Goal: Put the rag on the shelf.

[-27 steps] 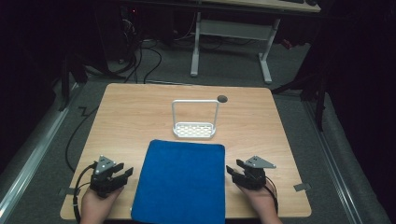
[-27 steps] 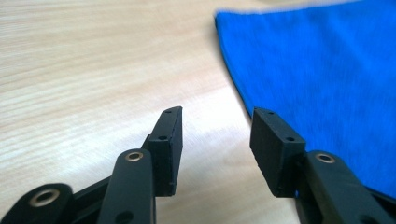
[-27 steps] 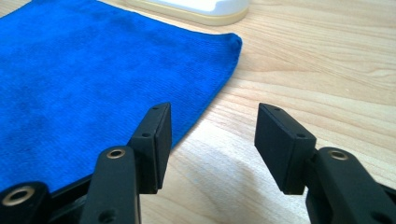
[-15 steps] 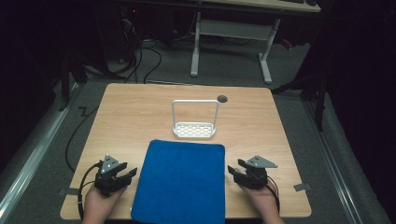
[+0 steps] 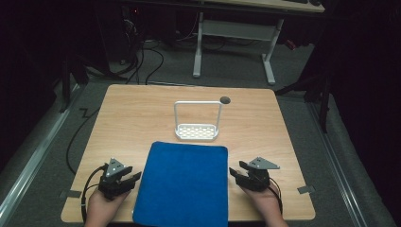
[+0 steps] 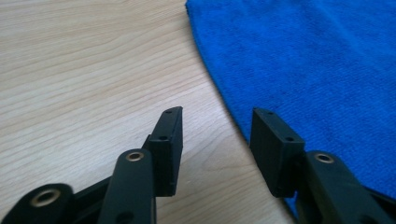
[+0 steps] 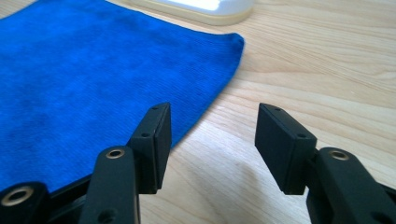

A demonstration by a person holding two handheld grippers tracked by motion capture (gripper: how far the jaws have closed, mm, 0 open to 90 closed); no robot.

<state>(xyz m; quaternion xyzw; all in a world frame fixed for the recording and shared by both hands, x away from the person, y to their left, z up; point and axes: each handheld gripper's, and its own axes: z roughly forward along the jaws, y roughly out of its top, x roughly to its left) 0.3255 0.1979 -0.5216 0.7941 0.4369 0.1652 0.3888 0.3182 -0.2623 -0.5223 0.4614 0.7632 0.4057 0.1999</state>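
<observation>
1. We see the flat blue terry cloth at the table's near edge, its long axis running from us toward the far side.
2. Our left gripper lies low beside its left edge, jaws apart, empty, angled inward.
3. Our right gripper mirrors it at the right edge, jaws apart.
4. Beyond stands the white perforated rack.
</observation>
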